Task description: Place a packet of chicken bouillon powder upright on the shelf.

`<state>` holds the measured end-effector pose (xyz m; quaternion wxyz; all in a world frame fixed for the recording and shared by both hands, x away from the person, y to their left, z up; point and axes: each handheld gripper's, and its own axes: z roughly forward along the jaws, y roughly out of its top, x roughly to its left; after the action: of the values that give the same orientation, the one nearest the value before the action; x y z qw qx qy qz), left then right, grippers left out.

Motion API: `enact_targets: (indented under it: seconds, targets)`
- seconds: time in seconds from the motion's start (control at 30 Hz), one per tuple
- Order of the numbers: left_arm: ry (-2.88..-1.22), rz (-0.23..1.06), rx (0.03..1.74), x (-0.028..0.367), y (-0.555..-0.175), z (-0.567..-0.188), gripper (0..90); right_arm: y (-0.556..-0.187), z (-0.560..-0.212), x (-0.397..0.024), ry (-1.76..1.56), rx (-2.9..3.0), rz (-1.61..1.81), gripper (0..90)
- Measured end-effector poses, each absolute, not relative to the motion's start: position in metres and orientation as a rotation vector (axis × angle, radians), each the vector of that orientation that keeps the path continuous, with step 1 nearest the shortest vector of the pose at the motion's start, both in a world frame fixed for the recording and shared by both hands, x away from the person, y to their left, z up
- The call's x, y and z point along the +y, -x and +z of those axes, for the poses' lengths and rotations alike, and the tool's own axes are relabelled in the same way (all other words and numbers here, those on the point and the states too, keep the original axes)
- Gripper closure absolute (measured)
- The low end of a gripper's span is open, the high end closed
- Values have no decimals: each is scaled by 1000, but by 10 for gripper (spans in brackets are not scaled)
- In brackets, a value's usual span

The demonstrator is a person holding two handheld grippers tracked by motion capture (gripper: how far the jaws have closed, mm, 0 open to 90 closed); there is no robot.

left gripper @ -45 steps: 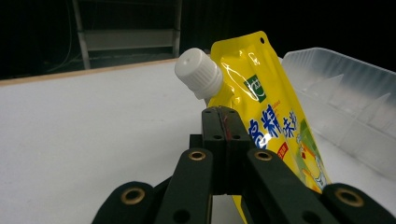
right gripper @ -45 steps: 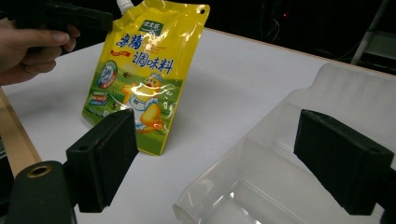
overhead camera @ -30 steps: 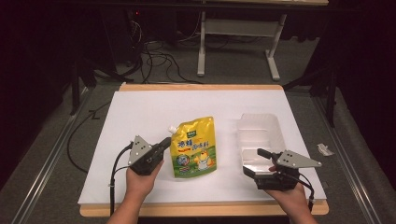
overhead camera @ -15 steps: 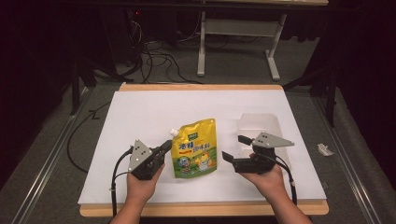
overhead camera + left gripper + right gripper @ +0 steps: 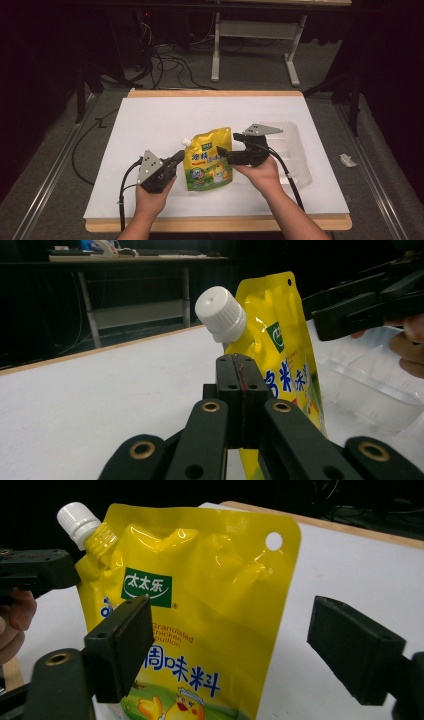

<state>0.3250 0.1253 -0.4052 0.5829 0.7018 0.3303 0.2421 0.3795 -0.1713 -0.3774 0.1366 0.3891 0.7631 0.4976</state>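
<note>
A yellow pouch (image 5: 211, 159) with a white cap (image 5: 186, 142) at its 10 o'clock corner lies near the middle of the white table (image 5: 150, 120). The left gripper (image 5: 176, 159) rests at the pouch's 9 o'clock edge, its jaws pressed tight together with nothing between them. The right gripper (image 5: 222, 151) hovers over the pouch from 3 o'clock, jaws wide but just now closing a little, not gripping it. A clear tray (image 5: 295, 145) sits at 3 o'clock

Black two-finger grippers, left gripper (image 5: 176, 159) and right gripper (image 5: 223, 151): brass-ringed pivots, grey triangular top plates, trailing black cables.
</note>
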Motion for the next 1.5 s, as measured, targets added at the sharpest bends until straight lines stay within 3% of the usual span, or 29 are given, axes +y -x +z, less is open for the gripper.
enact_targets:
  seconds: [0.2, 0.27, 0.3, 0.37, 0.4, 0.43, 0.63, 0.67, 0.7, 0.73, 1.23, 1.5]
  targets:
    - [-1636, 560, 774, 125, -325, -406, 900, -387, -382, -164, -1149, 2252, 1453, 282]
    - [-1635, 557, 773, 125, -326, -405, 900, -389, -384, -164, -1159, 2268, 1469, 340]
    - [-1635, 555, 773, 125, -325, -405, 900, -389, -385, -163, -1160, 2280, 1480, 411]
    - [-1633, 553, 776, 125, -325, -405, 900, -388, -385, -163, -1150, 2281, 1480, 429]
    - [-1633, 549, 780, 126, -326, -405, 900, -386, -384, -164, -1147, 2271, 1479, 499]
    - [-1633, 549, 780, 126, -326, -405, 900, -386, -384, -164, -1147, 2271, 1479, 499]
    - [-1627, 538, 779, 123, -327, -405, 900, -371, -378, -175, -1075, 2232, 1502, 747]
    - [-1625, 536, 775, 123, -327, -405, 900, -371, -378, -175, -1075, 2232, 1502, 747]
    - [-1625, 539, 768, 121, -327, -404, 900, -364, -377, -177, -1039, 2222, 1495, 856]
    - [-1629, 537, 766, 120, -327, -404, 900, -361, -376, -178, -1023, 2223, 1495, 898]
    - [-1642, 511, 728, 113, -324, -403, 900, -319, -382, -196, -922, 2197, 1580, 900]
    - [-1641, 505, 733, 115, -324, -403, 900, -319, -400, -183, -942, 2281, 1604, 744]
